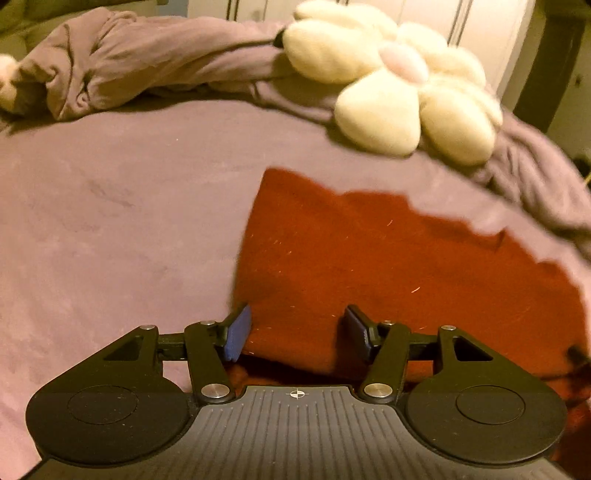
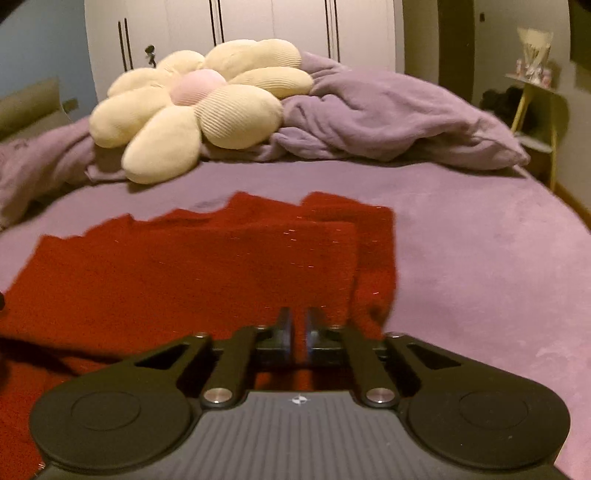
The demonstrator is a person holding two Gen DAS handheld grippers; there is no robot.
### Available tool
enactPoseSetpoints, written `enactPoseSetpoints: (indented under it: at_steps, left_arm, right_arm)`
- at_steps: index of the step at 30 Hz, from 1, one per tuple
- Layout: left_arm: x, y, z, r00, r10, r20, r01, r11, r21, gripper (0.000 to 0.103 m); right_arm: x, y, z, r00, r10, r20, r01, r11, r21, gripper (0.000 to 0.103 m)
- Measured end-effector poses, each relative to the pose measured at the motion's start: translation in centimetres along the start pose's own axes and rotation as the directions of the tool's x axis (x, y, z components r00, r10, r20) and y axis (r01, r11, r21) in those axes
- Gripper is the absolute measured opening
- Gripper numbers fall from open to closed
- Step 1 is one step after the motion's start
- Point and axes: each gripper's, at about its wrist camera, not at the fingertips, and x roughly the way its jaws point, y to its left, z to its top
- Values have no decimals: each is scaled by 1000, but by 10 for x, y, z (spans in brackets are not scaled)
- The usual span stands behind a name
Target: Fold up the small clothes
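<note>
A dark red knitted garment [image 1: 388, 266] lies spread on the purple bed cover, with one side folded over itself [image 2: 332, 243]. My left gripper [image 1: 297, 330] hovers low over the garment's near left edge. It is open, its blue pads [image 1: 238, 330] wide apart, with cloth lying flat beneath them and not pinched. My right gripper [image 2: 299, 332] sits at the garment's near right part, close to the folded side. Its fingers [image 2: 284, 332] are drawn together, and red fabric fills the thin slit between them.
A large cream flower-shaped cushion [image 2: 192, 107] and a crumpled purple blanket [image 2: 399, 110] lie at the far side of the bed [image 1: 110, 221]. White wardrobe doors [image 2: 258, 26] stand behind. A small yellow-legged side table [image 2: 535, 110] stands past the bed's right edge.
</note>
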Motion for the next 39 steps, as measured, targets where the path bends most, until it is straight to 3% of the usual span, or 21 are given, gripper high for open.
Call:
enactPoseSetpoints:
  at_steps: [6, 15, 19, 20, 21, 22, 23, 27, 31, 35, 39]
  left_arm:
    - [8, 1, -9, 999, 38, -3, -38, 998, 45, 75]
    - [2, -1, -10, 996, 80, -25, -78, 994, 76, 80]
    - [-16, 2, -11, 993, 101, -58, -96, 992, 87, 80]
    - [-28, 5, -13, 995, 81, -60, -76, 993, 92, 79]
    - [-40, 8, -17, 997, 52, -58, -45, 994, 102, 79]
    - [-54, 12, -23, 998, 16, -54, -9, 993, 118, 79]
    - [-72, 18, -34, 998, -21, -51, 28, 989, 143, 80]
    - [-120, 47, -82, 988, -117, -103, 136, 970, 201, 83]
    - [-149, 89, -131, 962, -178, -208, 203, 973, 106, 83]
    - [-159, 125, -160, 937, -225, -269, 216, 974, -60, 73]
    - [-163, 140, -169, 931, -228, -286, 206, 973, -105, 57]
  right_arm:
    - [8, 7, -5, 999, -33, 14, 34, 996, -84, 1]
    - [7, 12, -3, 999, -35, 14, 36, 992, -122, 2]
    - [-20, 13, -1, 1000, -24, 9, 24, 994, -109, 8]
    - [-34, 10, -4, 1000, -20, 20, 21, 996, -81, 26]
    - [-50, 7, -9, 999, -23, 30, 25, 999, -48, 68]
    - [-70, 2, -18, 999, -12, 48, 13, 1000, -21, 83]
    - [-92, -4, -29, 997, 28, 70, -28, 1000, -7, 89]
    - [-172, -32, -85, 988, 150, 28, -152, 985, 82, 89]
    - [-221, -62, -140, 978, 196, -72, -175, 957, 231, 89]
    - [-239, -85, -171, 969, 211, -126, -158, 927, 340, 88]
    - [-237, -91, -179, 956, 250, -151, -183, 916, 357, 78]
